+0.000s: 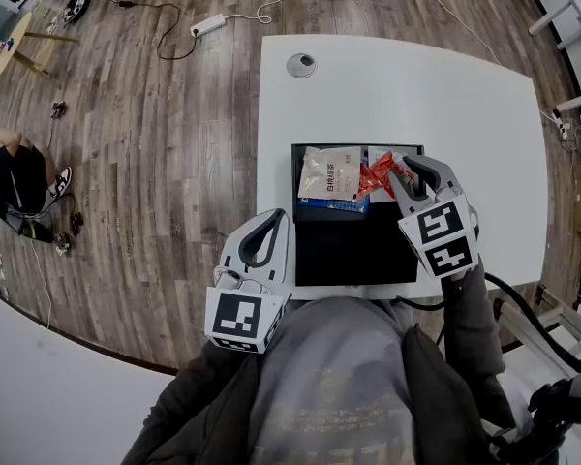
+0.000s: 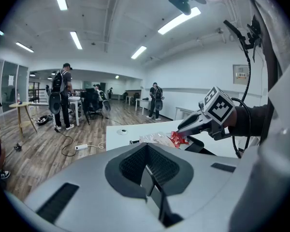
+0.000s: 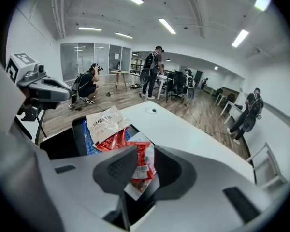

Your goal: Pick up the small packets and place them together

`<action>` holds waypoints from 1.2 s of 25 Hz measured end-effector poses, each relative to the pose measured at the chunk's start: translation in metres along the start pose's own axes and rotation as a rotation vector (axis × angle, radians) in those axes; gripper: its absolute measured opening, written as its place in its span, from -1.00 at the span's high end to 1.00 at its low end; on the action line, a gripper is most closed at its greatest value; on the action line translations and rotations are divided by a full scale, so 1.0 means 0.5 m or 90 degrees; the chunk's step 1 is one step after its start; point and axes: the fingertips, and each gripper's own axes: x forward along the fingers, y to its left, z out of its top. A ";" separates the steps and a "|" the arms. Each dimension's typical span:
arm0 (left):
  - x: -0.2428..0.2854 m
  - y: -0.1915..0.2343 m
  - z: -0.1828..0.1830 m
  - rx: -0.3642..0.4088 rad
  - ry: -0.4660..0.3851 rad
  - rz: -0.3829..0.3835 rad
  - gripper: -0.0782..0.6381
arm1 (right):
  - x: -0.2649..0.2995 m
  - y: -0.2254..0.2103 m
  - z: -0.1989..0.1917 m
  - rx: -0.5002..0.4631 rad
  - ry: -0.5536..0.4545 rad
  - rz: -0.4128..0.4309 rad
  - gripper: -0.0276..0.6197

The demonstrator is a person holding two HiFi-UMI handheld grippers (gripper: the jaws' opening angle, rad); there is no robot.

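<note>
Several small packets lie together at the far end of a black tray: a cream packet over a blue one, with a red packet to their right. My right gripper hangs over the red one, pointing down. In the right gripper view its jaws stand apart around a red-and-white packet that rests on the tray, and the pads do not press on it. Just beyond it lie the cream packet and another red packet. My left gripper hovers off the table's near-left edge, shut and empty.
The tray sits on a white table with a round cable grommet at its far side. A power strip and cables lie on the wooden floor. A person crouches far left.
</note>
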 end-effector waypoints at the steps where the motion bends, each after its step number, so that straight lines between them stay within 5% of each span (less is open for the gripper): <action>1: -0.002 -0.001 0.001 0.001 -0.001 -0.001 0.77 | -0.004 -0.002 0.001 0.000 -0.001 -0.005 0.64; 12: -0.036 -0.019 0.016 0.023 -0.031 -0.025 0.77 | -0.085 -0.006 -0.003 0.030 -0.051 -0.091 0.64; 17: -0.057 -0.032 0.015 0.039 -0.041 -0.050 0.77 | -0.129 0.010 -0.008 0.105 -0.113 -0.115 0.64; 26: -0.107 -0.037 -0.018 0.076 -0.044 -0.109 0.77 | -0.157 0.119 -0.015 0.247 -0.208 -0.080 0.64; 30: -0.136 -0.038 -0.005 0.070 -0.043 -0.112 0.77 | -0.208 0.142 -0.005 0.274 -0.222 -0.075 0.84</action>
